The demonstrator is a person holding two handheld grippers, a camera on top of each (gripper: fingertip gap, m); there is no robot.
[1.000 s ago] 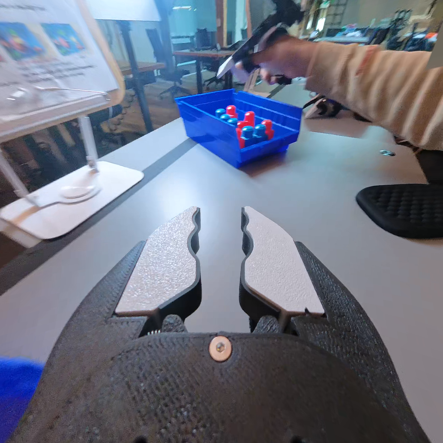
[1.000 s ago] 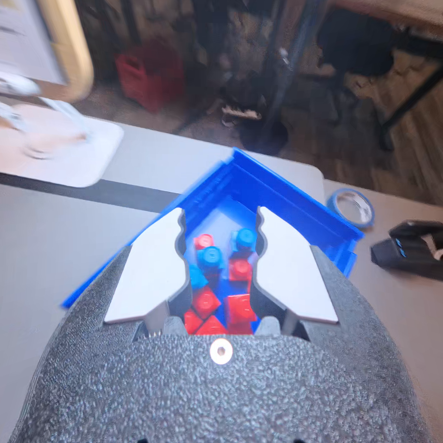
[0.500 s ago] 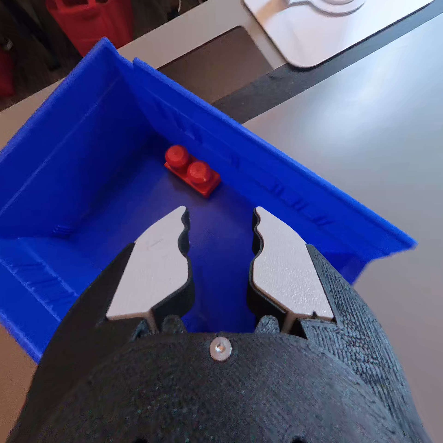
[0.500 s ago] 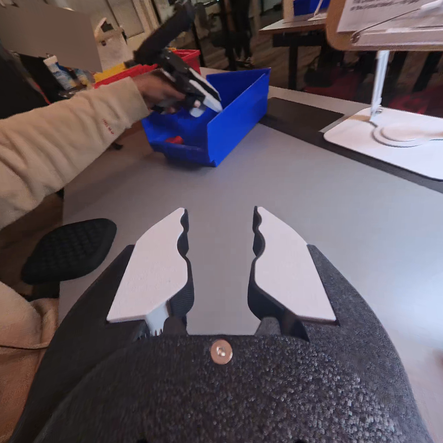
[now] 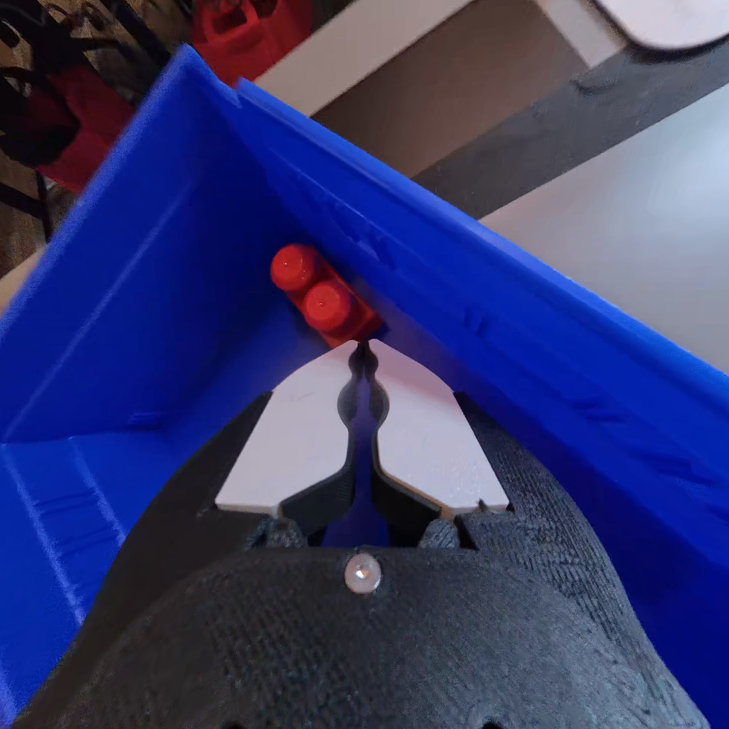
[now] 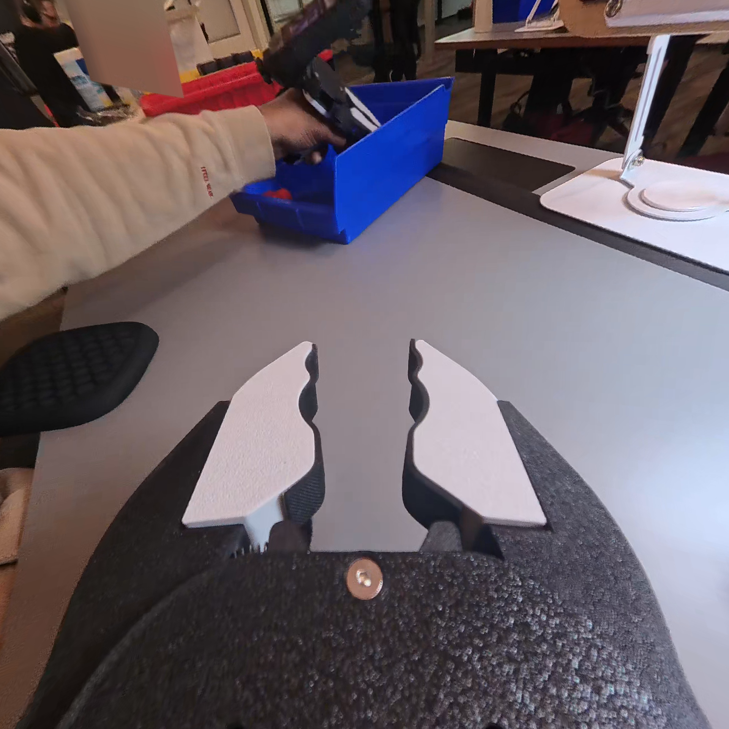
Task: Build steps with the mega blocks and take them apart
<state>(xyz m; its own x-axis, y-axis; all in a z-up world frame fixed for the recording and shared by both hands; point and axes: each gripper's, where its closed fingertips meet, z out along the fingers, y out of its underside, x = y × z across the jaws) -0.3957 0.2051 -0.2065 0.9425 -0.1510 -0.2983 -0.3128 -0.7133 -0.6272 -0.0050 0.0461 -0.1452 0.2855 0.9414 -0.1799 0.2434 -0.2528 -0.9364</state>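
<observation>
Now, left gripper [image 5: 362, 346]: reaching down into the blue bin [image 5: 157, 276], fingers drawn in until the tips are all but meeting, only a thin wavy slit showing between the pads.
Left grip: tips are touching the near end of the red block [image 5: 315, 300]; whether they are actually pinching any of it, can't tell from this angle.
Red block: two studs facing up, lying on the bin floor, pressing along the bin's right-hand wall, close to the far corner.
Blue bin: sitting on the grey table [image 6: 434, 296], far side from the right wrist view; its tall walls are filling most of the left wrist view.
Left hand [image 6: 300, 130]: holding the left gripper over the bin's open side, cream sleeve [image 6: 118, 189] stretching across the left of the right wrist view.
Right gripper [image 6: 361, 347]: hovering over bare table well apart from the bin, fingers standing wide apart, gripping nothing.
Black pad [image 6: 71, 374]: lying at the table's near left edge, beside the right gripper.
White stand base [image 6: 651, 205]: resting on the table's far right, well clear of the bin.
Red crate [image 5: 236, 31]: showing on the floor beyond the bin, blurry.
</observation>
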